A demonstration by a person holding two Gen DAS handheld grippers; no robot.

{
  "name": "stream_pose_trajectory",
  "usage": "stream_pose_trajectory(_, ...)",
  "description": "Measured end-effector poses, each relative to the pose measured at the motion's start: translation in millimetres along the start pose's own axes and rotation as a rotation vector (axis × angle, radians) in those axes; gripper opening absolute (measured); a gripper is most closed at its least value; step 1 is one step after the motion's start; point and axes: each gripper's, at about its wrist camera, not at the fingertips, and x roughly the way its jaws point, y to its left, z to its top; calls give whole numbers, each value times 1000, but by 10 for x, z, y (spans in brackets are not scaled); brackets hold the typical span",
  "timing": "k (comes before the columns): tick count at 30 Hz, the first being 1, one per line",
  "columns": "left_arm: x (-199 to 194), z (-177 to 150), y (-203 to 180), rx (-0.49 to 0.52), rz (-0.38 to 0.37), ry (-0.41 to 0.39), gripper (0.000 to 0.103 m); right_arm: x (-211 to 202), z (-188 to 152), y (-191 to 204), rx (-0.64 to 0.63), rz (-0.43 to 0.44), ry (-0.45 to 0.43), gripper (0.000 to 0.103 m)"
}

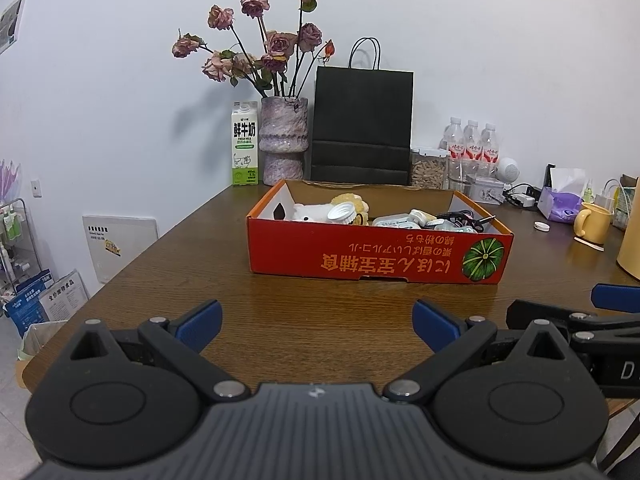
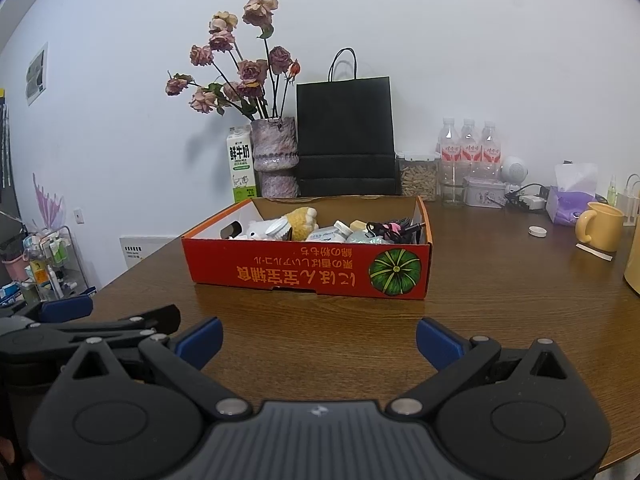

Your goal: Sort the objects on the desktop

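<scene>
Red box [image 1: 376,254] faces both gaping, empty tools [image 1: 318,326] [image 2: 320,342]; only right view shows its black cable [image 2: 390,227] clearly.

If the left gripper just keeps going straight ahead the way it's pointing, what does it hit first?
Most likely the red cardboard box. The left gripper is open and empty, with only bare wooden table before the box's near wall, though its height above the table is hard to judge.
</scene>
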Motion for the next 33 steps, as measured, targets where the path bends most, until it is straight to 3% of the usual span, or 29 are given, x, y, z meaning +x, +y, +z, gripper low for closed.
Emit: stream_pose_trajectory(33,-15,-3,8,3,7,-3,103,6,10,11,-3,-2,2,103)
